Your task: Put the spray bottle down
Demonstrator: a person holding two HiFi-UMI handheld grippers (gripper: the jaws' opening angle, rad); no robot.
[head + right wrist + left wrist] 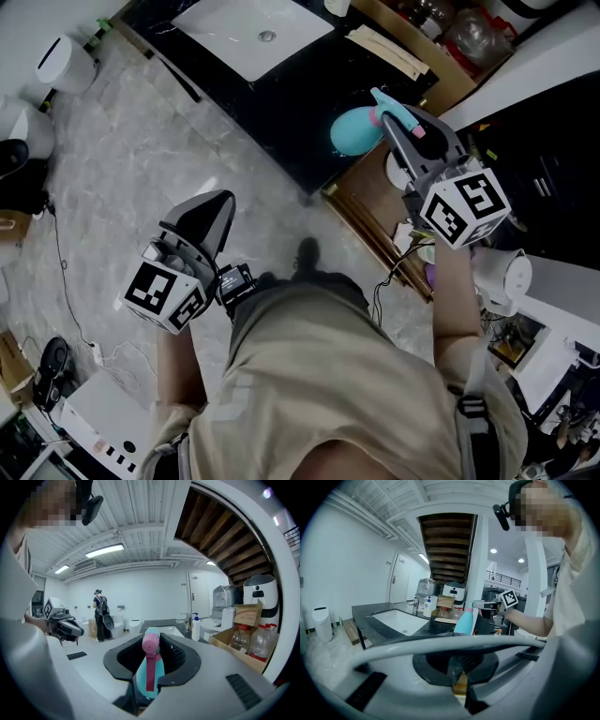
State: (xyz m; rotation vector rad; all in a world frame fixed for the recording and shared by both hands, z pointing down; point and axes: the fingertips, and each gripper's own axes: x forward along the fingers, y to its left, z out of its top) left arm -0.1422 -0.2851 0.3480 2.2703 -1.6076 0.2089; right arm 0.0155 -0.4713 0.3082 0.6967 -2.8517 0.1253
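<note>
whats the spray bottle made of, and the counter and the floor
The spray bottle looks like plastic: a smooth teal body with a soft sheen and a moulded pink trigger head. The counter seems to be dark polished stone or a stone-look slab, black with a faint gloss. The floor looks like pale grey veined marble or marble-look tile; I can't tell which.
</note>
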